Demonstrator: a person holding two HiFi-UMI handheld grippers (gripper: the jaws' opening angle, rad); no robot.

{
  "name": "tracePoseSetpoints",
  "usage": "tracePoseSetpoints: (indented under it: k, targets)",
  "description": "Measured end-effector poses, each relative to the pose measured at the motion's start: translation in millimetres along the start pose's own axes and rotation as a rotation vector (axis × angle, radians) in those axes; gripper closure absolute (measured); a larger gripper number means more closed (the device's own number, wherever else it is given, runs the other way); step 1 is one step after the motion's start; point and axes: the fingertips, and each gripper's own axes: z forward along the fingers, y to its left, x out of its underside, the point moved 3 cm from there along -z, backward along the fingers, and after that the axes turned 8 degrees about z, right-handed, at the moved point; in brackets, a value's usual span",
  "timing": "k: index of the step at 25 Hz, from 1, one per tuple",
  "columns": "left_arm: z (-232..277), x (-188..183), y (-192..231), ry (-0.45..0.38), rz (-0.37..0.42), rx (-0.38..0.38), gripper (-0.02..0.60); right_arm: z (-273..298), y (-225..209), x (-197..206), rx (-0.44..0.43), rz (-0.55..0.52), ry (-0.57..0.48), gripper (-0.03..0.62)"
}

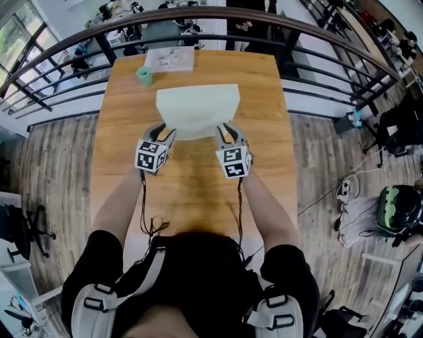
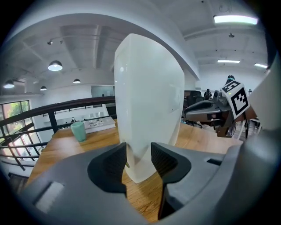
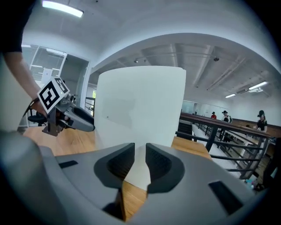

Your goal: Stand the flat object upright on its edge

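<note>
White board (image 1: 197, 109) is held upright at mid-table (image 1: 192, 198). One lower corner is clamped by the left gripper (image 1: 165, 134), the other by the right gripper (image 1: 227, 134); its bottom edge seemingly touches the wood.

Count so far:
- tabletop (image 1: 192, 198): one
- white flat panel (image 1: 197, 109): one
- claws: two, left claw (image 1: 166, 133) and right claw (image 1: 225, 132)
- marker cubes: two, one per claw, left cube (image 1: 151, 156) and right cube (image 1: 233, 162)
- green cup (image 1: 145, 75): one
- printed sheet (image 1: 170, 59): one
- curved railing (image 1: 198, 16) past the tabletop: one
- black office chair (image 1: 23, 231) on the floor: one
- people (image 3: 225, 116) on the far walkway, right gripper view: three
</note>
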Motion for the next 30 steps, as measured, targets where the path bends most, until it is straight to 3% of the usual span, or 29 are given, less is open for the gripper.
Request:
tracePoseSetpoints:
  k: [6,11,14,17,23,30]
  targets:
    - [-12,-1,5,-0.027,-0.069,-0.046,0.403,-15,-8,-6,0.000,0.094,-0.034,0.511]
    - [-46,-11,4,-0.052,-0.103,-0.095,0.404,-30,-9,-17,0.018,0.143,-0.084,0.556]
    - [-75,-26,-2,-0.096,-0.060,-0.164,0.518,-42,-5,-28,0.017,0.175,-0.130,0.581]
    - [-107,-51,-8,-0.193,-0.034,-0.243,0.577,-56,5,-44,0.000,0.168,-0.173,0.587]
    - [-164,-85,-23,-0.323,-0.034,-0.305,0.577,-93,39,-71,-0.059,0.153,-0.261,0.589]
    - [-196,-64,-33,-0.302,-0.093,-0.365,0.577,-123,41,-85,-0.064,0.180,-0.334,0.589]
